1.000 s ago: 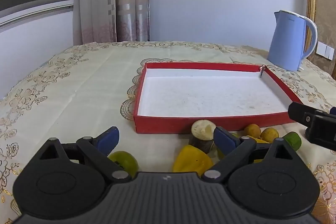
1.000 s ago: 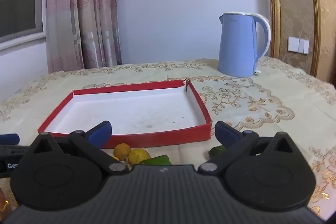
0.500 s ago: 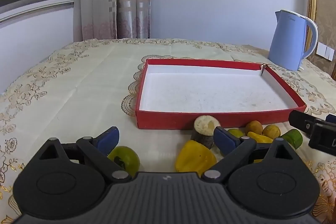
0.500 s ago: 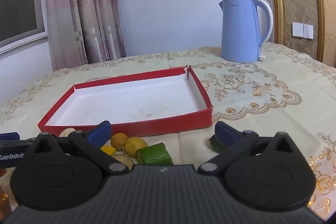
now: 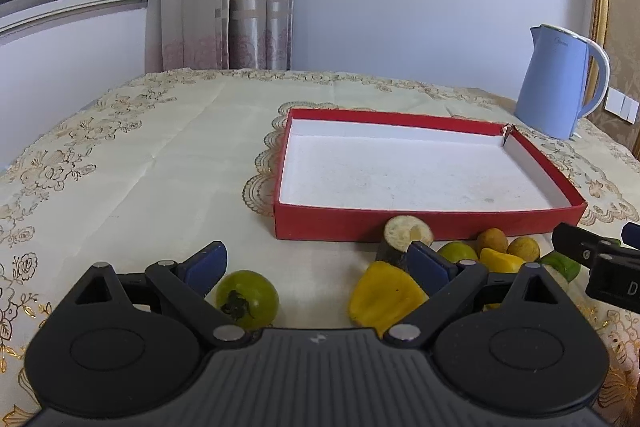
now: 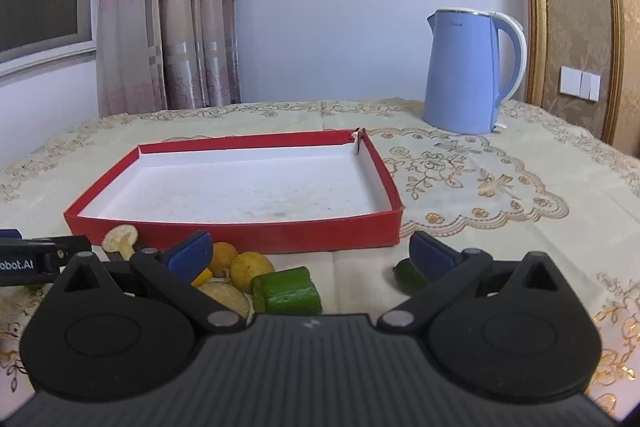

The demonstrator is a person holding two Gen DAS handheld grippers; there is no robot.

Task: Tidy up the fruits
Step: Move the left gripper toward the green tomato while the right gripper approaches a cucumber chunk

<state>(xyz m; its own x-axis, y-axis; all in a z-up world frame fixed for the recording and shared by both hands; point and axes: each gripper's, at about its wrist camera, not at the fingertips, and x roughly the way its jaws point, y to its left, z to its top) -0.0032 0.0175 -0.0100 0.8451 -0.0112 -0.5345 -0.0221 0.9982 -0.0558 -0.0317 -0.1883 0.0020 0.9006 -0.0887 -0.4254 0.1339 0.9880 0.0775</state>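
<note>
An empty red tray [image 5: 430, 225] with a white floor lies on the tablecloth; it also shows in the right wrist view [image 6: 240, 233]. Loose fruit lies along its near wall. My left gripper [image 5: 318, 261] is open above a green tomato [image 5: 248, 297] and a yellow pepper piece [image 5: 384, 297]. A cut brown piece [image 5: 406, 231] and small orange and yellow fruits [image 5: 492, 237] lie further right. My right gripper [image 6: 308, 249] is open above a green cucumber piece [image 6: 286, 291], a small yellow fruit [image 6: 250, 269] and a dark green piece [image 6: 410, 277].
A blue kettle [image 6: 468, 73] stands behind the tray on the right, also in the left wrist view [image 5: 558, 85]. The other gripper shows at the edge of each view, on the right [image 5: 600, 265] and on the left [image 6: 36, 261]. Curtain and wall lie beyond the table.
Both grippers have risen and drawn back a little, so more of the fruit in front of the tray shows. Both stay open and empty.
</note>
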